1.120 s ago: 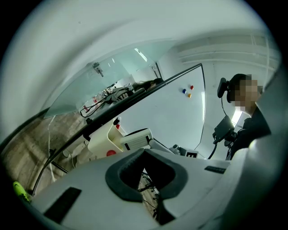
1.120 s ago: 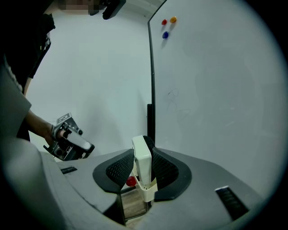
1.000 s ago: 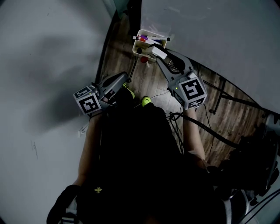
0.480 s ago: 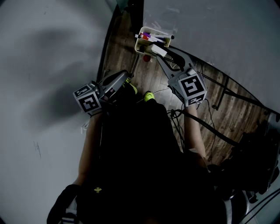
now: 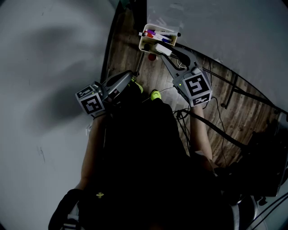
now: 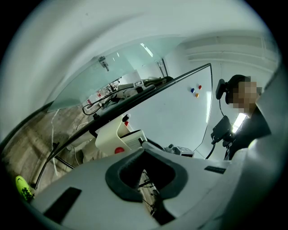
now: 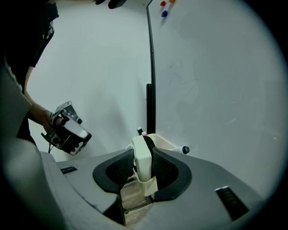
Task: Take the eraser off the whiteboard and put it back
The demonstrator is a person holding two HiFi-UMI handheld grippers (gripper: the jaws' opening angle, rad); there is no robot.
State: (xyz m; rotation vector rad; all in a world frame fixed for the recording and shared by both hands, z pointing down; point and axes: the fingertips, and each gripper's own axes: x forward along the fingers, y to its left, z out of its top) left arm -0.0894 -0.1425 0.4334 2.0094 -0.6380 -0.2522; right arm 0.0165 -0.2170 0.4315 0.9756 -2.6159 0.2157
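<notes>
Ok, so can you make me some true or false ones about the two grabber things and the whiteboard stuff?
1. The right gripper is clamped on a white block eraser. True.
2. The left gripper is holding a marker pen. False: its jaws are together with nothing between them.
3. The cream plastic tray has marker pens lying in it. True.
4. The white block eraser is lying loose on the wooden floor. False: it is gripped between the right gripper's jaws, close by the cream plastic tray.
5. Small coloured magnets sit high up on the whiteboard. True.
</notes>
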